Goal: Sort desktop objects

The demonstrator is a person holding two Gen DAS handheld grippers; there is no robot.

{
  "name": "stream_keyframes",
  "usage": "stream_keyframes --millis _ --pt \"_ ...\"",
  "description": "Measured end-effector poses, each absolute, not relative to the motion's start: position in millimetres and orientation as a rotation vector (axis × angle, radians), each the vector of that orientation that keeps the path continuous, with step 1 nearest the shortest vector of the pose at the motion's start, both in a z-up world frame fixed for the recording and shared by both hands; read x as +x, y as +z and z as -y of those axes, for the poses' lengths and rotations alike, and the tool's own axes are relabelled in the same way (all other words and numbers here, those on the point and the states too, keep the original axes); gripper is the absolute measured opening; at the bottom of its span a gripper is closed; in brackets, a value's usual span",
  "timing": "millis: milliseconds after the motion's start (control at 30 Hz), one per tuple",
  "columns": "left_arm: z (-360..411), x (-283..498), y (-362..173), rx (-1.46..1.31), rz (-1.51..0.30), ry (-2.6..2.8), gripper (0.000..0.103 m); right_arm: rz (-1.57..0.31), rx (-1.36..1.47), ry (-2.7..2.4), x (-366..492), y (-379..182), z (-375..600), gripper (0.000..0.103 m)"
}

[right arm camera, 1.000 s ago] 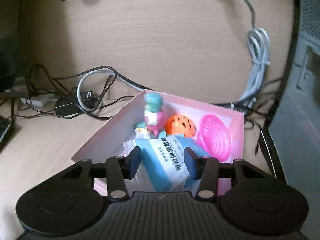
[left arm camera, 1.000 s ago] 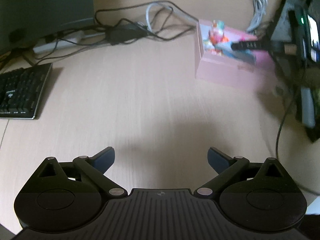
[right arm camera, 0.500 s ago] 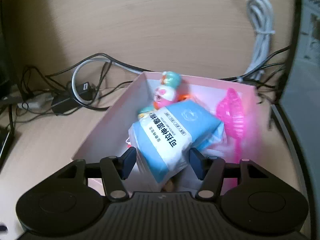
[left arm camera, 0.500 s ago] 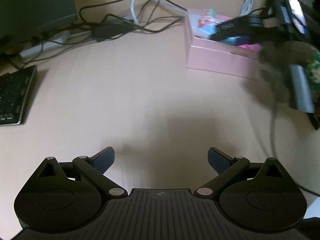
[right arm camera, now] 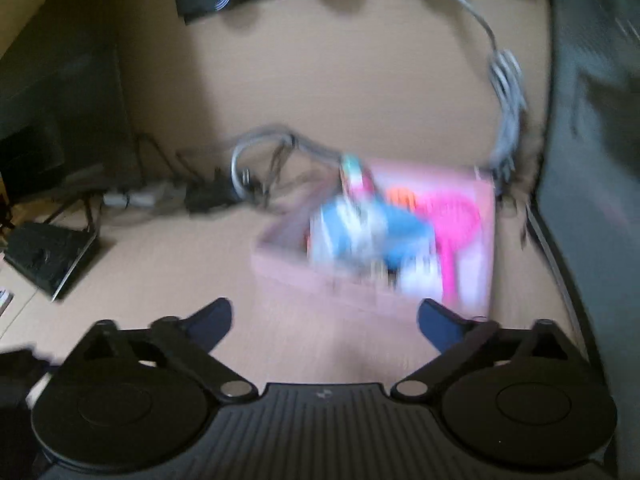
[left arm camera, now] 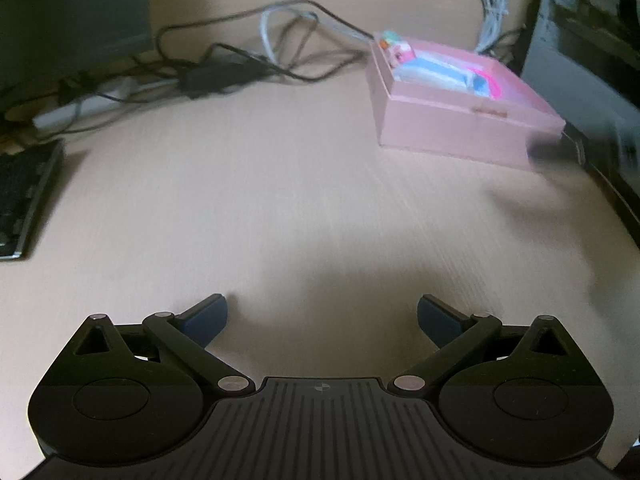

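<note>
A pink box (left arm camera: 460, 128) stands at the far right of the wooden desk; it also shows, blurred, in the right wrist view (right arm camera: 304, 276). Inside lie a blue and white packet (right arm camera: 360, 232), a pink toy figure (right arm camera: 354, 174), an orange toy (right arm camera: 400, 198) and a pink round piece (right arm camera: 456, 216). My left gripper (left arm camera: 322, 312) is open and empty, low over bare desk well short of the box. My right gripper (right arm camera: 324, 316) is open and empty, raised and pulled back from the box.
A tangle of black and grey cables (left arm camera: 248, 68) lies at the back. A black keyboard (left arm camera: 24, 196) sits at the left. A dark computer case (right arm camera: 592, 168) stands right of the box. A coiled white cable (right arm camera: 508, 92) hangs by it. A dark monitor base (left arm camera: 72, 16) is back left.
My right gripper opened, left the blue and white packet in the pink box, and pulled back and up. The left gripper stayed open and shifted a little.
</note>
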State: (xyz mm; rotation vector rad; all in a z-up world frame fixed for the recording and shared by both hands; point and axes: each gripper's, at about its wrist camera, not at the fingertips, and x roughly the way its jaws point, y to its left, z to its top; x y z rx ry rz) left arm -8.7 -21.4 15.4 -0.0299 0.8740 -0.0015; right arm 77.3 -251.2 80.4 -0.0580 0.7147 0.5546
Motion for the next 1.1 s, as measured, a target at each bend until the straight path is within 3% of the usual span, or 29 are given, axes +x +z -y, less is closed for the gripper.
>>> stream_keyframes --millis 267,467,733,1100 --pt "31.4 3.7 5.7 0.0 -0.77 0.032 0.103 -0.861 -0.118 0.391 71.0 31.9 269.1 0.103" --pt "32.9 8.4 3.8 -0.016 -0.737 0.076 0.103 -0.846 -0.191 0.432 82.9 28.8 264.7 0.103" --pt "31.8 8.4 2.6 -0.017 -0.728 0.069 0.103 -0.69 -0.173 0.494 73.3 19.4 266.3 0.103" --pt "32.0 7.7 2.8 -0.018 -0.723 0.078 0.103 -0.69 -0.172 0.498 77.4 16.6 264.6 0.103"
